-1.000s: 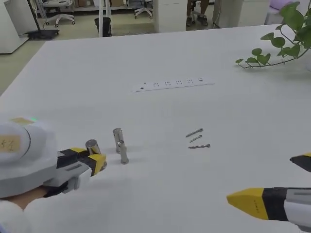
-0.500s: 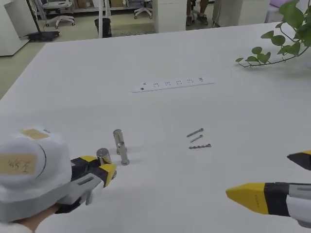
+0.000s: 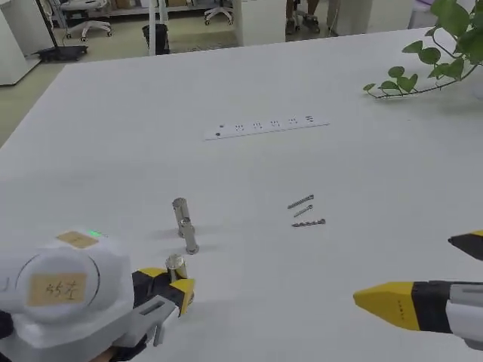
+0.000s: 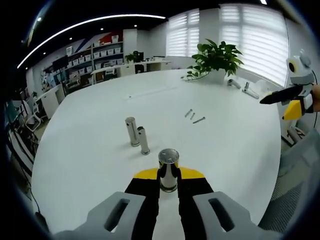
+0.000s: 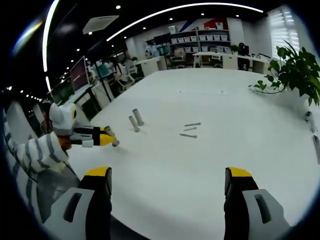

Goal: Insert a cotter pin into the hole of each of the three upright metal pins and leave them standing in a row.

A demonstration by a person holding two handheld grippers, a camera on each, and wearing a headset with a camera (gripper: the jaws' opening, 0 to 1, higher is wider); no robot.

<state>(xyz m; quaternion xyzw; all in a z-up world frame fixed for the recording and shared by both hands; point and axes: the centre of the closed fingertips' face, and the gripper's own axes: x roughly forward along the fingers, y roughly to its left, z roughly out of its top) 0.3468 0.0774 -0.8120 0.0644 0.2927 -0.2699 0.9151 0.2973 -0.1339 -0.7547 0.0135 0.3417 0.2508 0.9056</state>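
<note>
On the far left, well nearer the person than the white power strip (image 3: 266, 127), the left gripper (image 3: 177, 285) has its jaws closed on one metal pin (image 4: 168, 167), held upright. I can't tell whether its foot touches the white table (image 3: 113, 136).

The other two metal pins (image 3: 185, 226) stand close together, between the held one and the strip's left end.

Rightward, nearer than the strip's right half, three cotter pins (image 3: 303, 212) lie loose, side by side on the table.

Far right and nearest of all, the right gripper (image 5: 167, 180) hangs with its jaws wide apart and nothing between them, well away from the cotter pins.

By my count that is three metal pins and three cotter pins, and none of them joined. To my eye the job has barely begun: all three insertions are left, and so is lining the pins up in a row.
</note>
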